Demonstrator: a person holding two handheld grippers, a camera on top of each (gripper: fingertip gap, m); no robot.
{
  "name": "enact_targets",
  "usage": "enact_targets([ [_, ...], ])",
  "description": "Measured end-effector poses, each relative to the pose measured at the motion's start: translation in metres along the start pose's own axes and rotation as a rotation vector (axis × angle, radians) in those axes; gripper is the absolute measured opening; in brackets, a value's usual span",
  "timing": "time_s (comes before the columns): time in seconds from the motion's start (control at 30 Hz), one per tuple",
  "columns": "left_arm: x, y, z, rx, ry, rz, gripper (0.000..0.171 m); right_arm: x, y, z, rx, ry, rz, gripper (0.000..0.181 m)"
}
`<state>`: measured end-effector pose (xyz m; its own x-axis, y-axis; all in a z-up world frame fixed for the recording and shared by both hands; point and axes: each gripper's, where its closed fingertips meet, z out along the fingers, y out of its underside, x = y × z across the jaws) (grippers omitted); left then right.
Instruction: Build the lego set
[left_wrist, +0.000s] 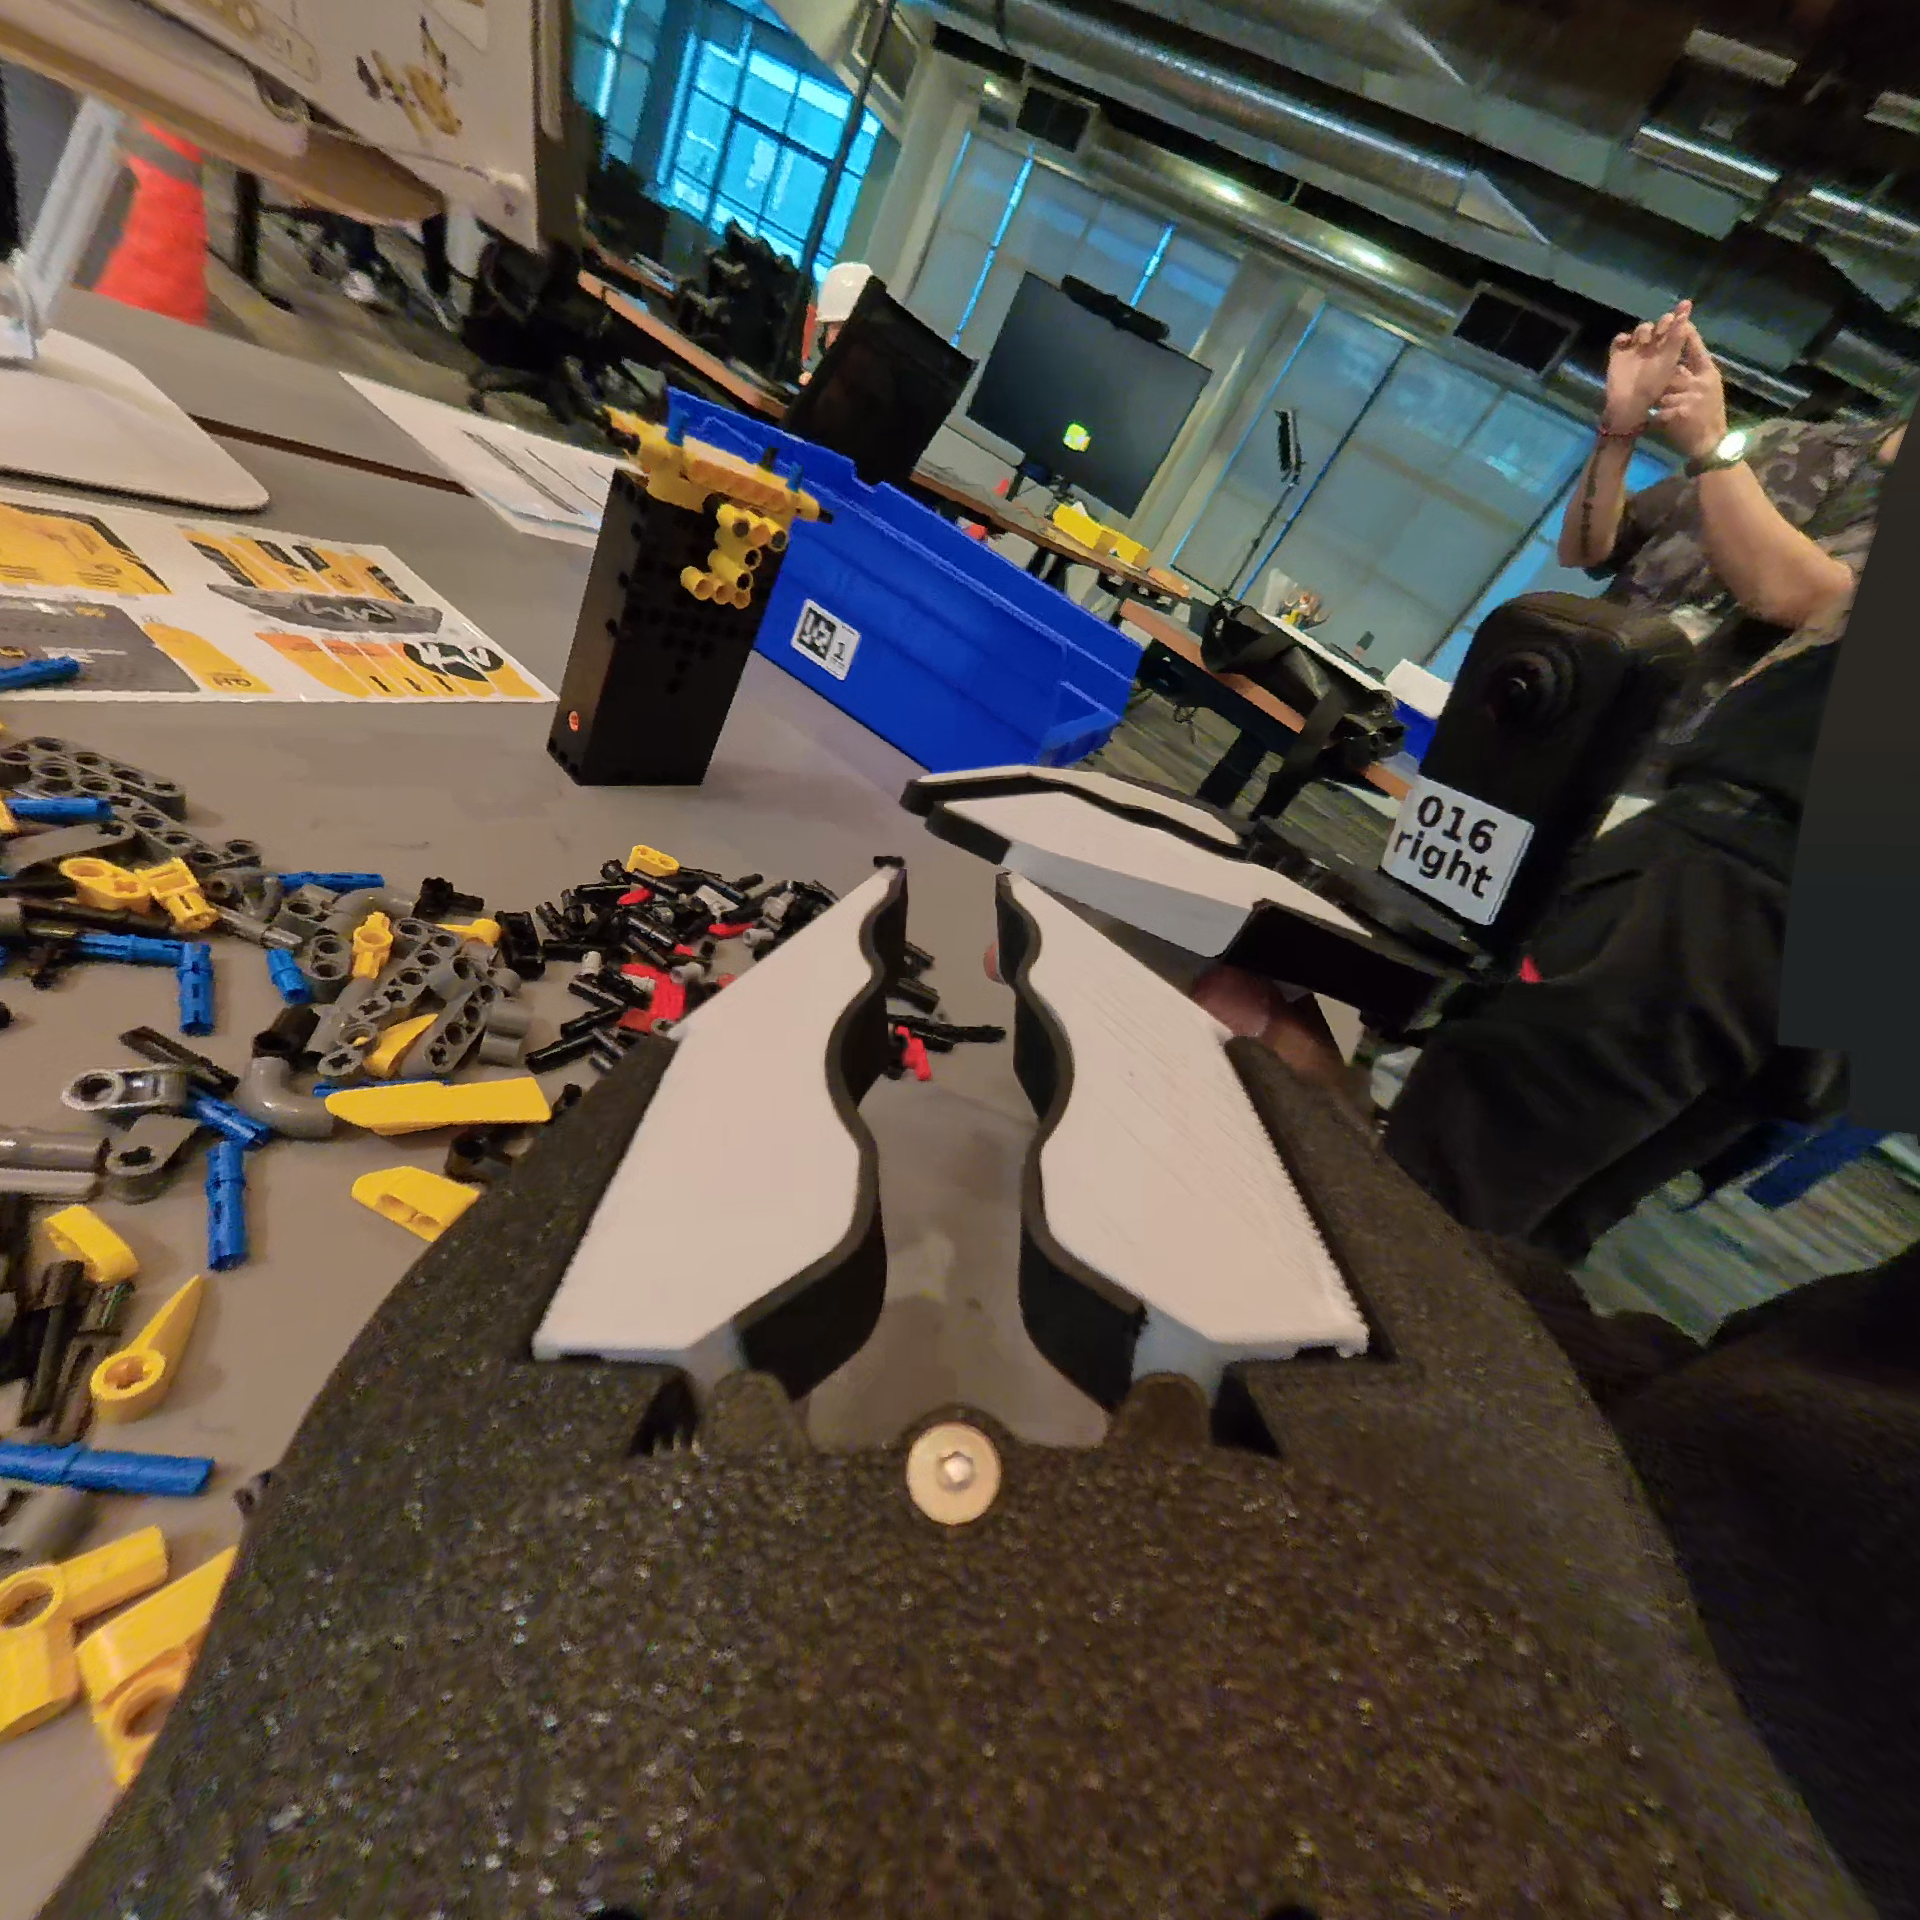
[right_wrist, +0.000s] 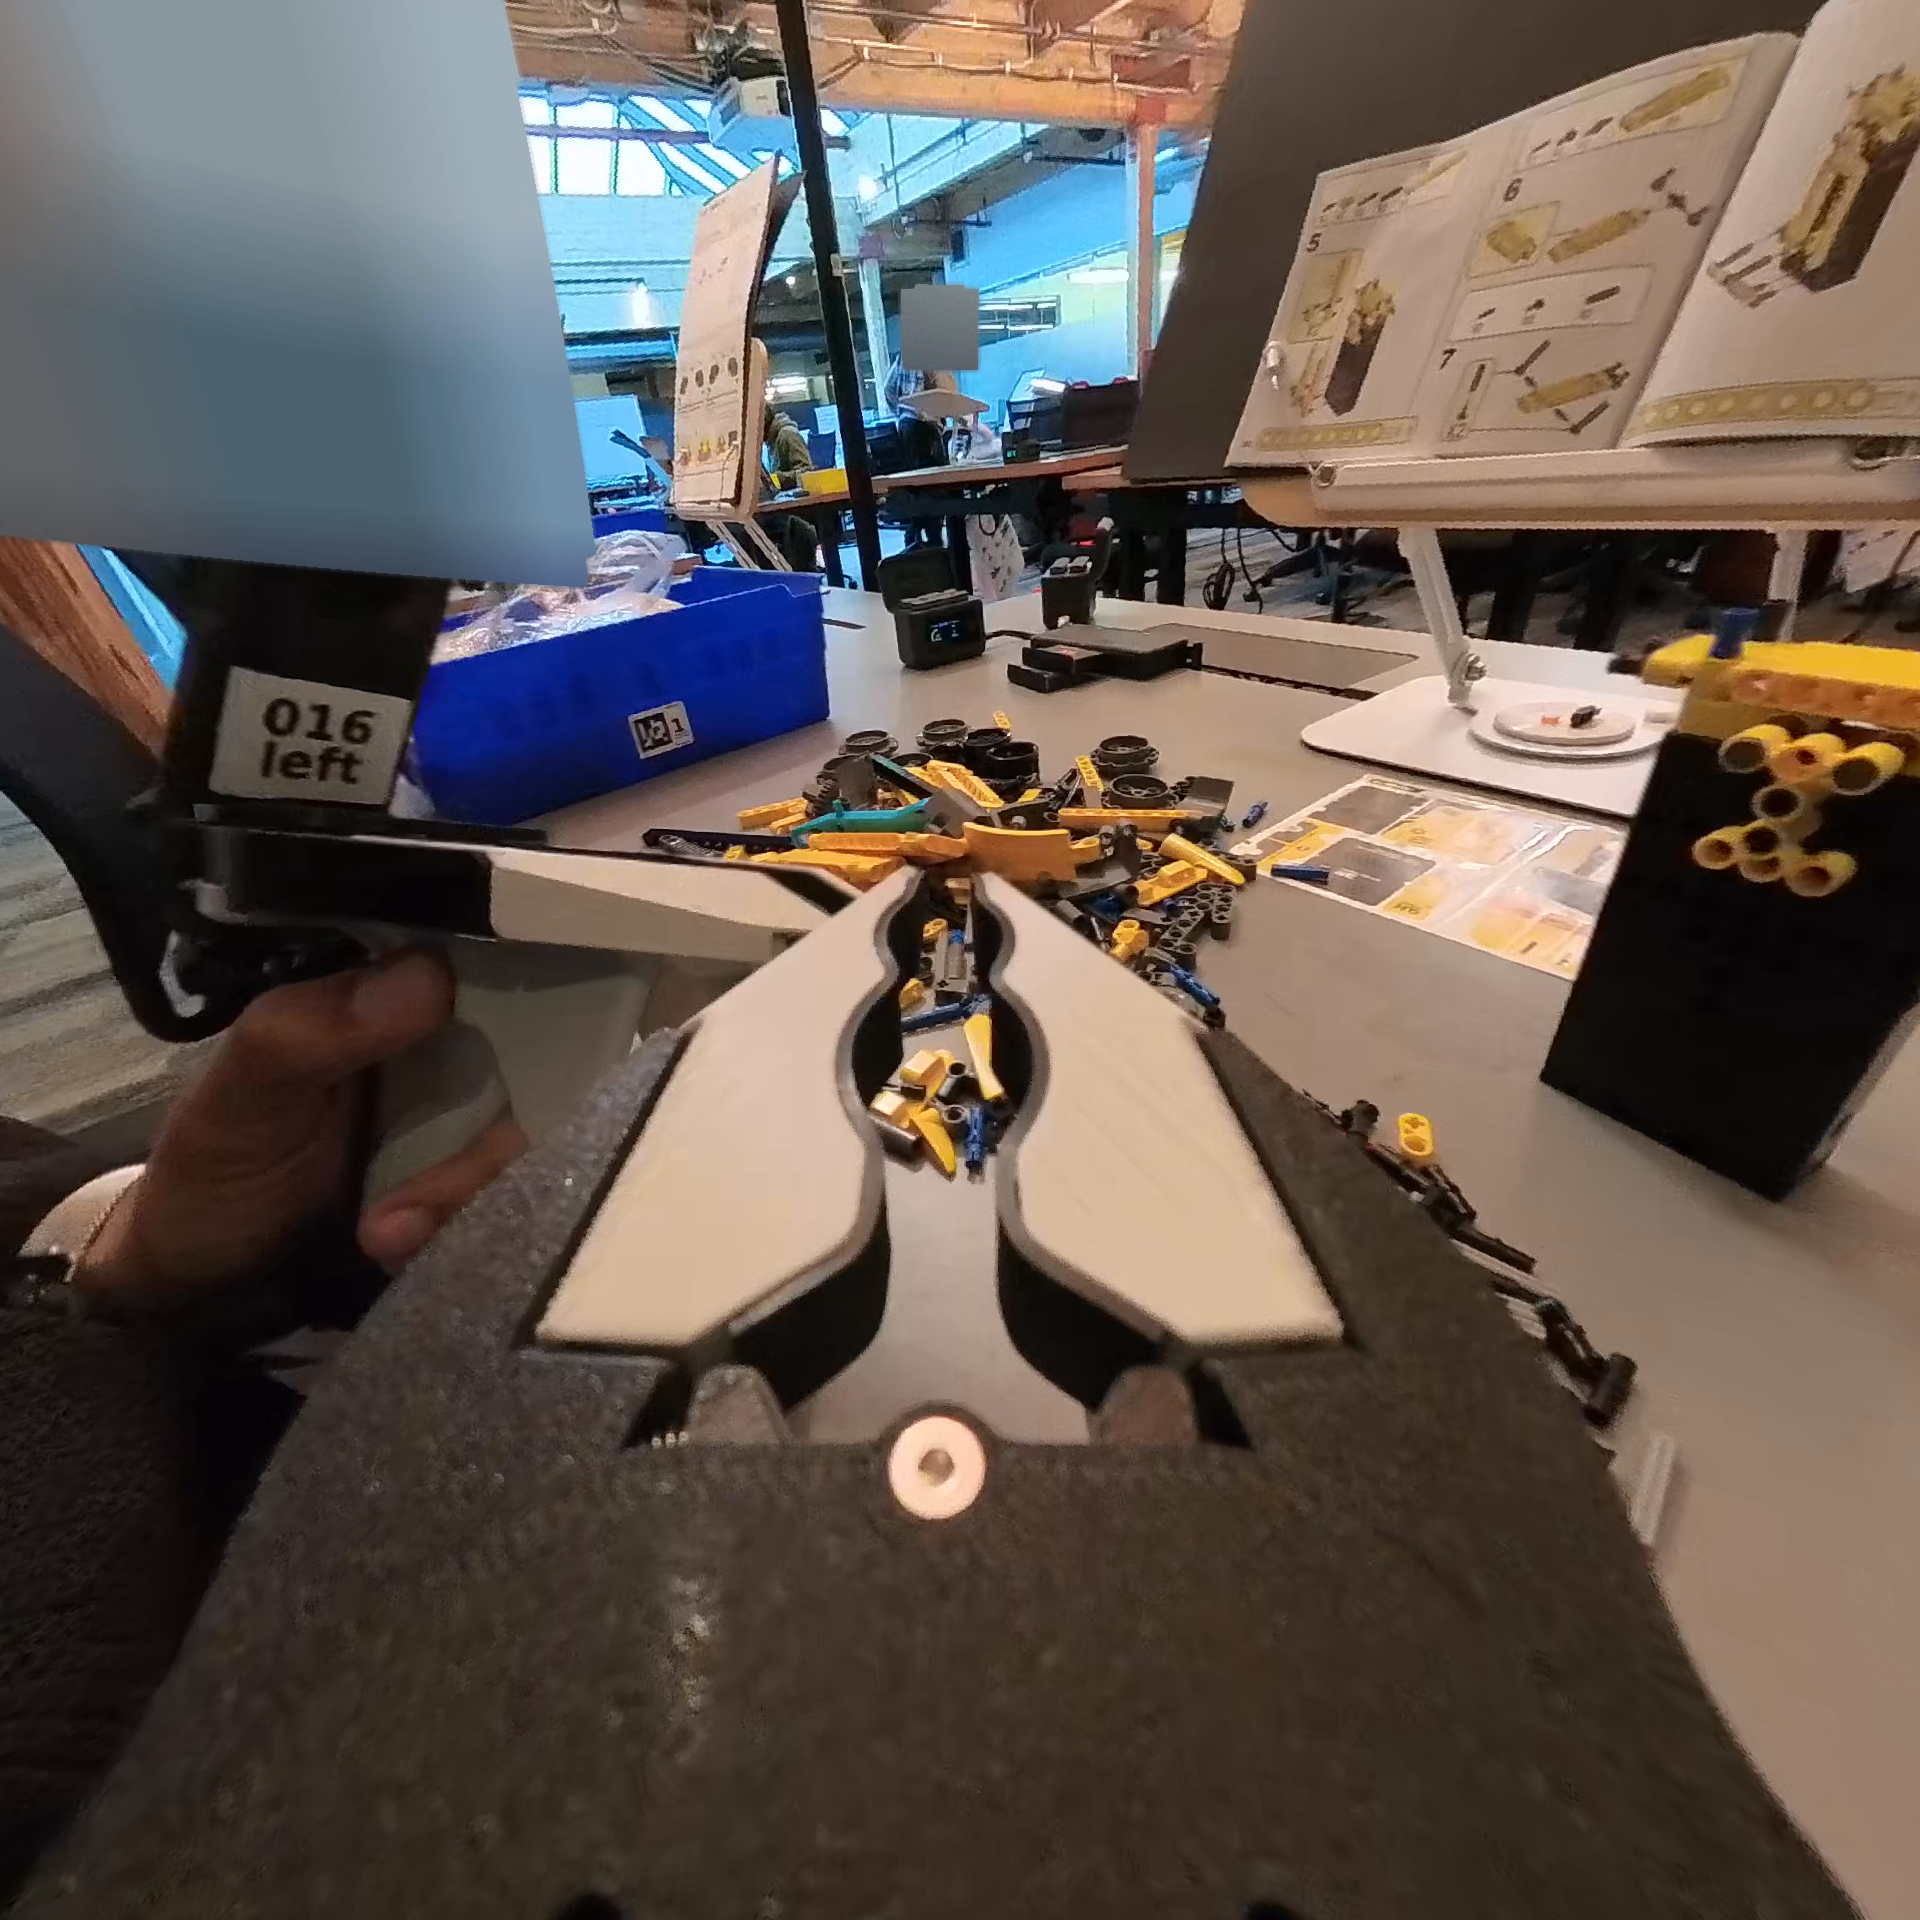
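My left gripper (left_wrist: 945, 881) hovers low over the grey table (left_wrist: 810, 800), its white fingers a little apart and empty, pointing at small black and red pins (left_wrist: 665, 956). My right gripper (right_wrist: 949, 881) has only a narrow gap between its tips and holds nothing; it points at a pile of yellow, black and blue building parts (right_wrist: 1039, 831). The two grippers are close together: the right one shows in the left wrist view (left_wrist: 1091, 842), and the left one, held by a hand (right_wrist: 281, 1122), shows in the right wrist view (right_wrist: 644, 883). A black block tower with a yellow assembly on top (left_wrist: 665, 644) (right_wrist: 1745, 935) stands nearby.
A blue bin (left_wrist: 935, 623) (right_wrist: 623, 686) stands at the table's far edge. Printed sheets (left_wrist: 260, 613) (right_wrist: 1434, 873) lie flat. An open instruction booklet (right_wrist: 1558, 260) rests on a white stand (right_wrist: 1455, 727). Black devices (right_wrist: 1101, 655) sit behind the pile. A person (left_wrist: 1683, 540) is beyond the table. My left and right fingertips are right by each other.
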<state>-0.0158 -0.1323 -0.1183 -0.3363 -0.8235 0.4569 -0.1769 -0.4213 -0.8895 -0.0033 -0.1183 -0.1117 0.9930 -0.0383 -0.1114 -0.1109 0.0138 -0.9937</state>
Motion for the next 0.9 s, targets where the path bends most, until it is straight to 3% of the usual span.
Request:
enact_targets([
  [0.13, 0.005, -0.011, -0.011, 0.086, -0.077, 0.137, 0.017, -0.006, -0.005, -0.001, 0.046, -0.036, 0.026, 0.01],
  [0.23, -0.008, -0.035, -0.033, 0.191, -0.176, 0.194, 0.017, 0.002, -0.006, -0.003, 0.054, 0.022, 0.031, 0.01],
  [0.33, -0.059, -0.072, -0.067, 0.173, -0.396, 0.283, 0.017, 0.001, -0.009, -0.005, 0.072, 0.024, 0.018, 0.01],
  [0.43, -0.143, -0.099, -0.128, 0.031, -0.722, 0.325, 0.018, -0.002, -0.005, -0.002, 0.047, 0.009, 0.008, 0.01],
  [0.53, -0.216, -0.086, -0.191, -0.175, -0.966, 0.265, 0.018, -0.003, -0.002, 0.002, 0.032, 0.002, 0.004, 0.01],
  [0.6, -0.241, -0.067, -0.211, -0.255, -0.997, 0.168, 0.018, -0.003, -0.001, 0.003, 0.026, 0.0, 0.008, 0.01],
  [0.73, -0.258, -0.053, -0.219, -0.285, -0.975, 0.074, 0.019, -0.003, 0.001, 0.005, 0.014, -0.007, 0.019, 0.009],
  [0.9, -0.271, -0.041, -0.217, -0.393, -0.978, 0.1, 0.023, -0.004, 0.002, 0.008, 0.002, -0.012, 0.025, 0.01],
])
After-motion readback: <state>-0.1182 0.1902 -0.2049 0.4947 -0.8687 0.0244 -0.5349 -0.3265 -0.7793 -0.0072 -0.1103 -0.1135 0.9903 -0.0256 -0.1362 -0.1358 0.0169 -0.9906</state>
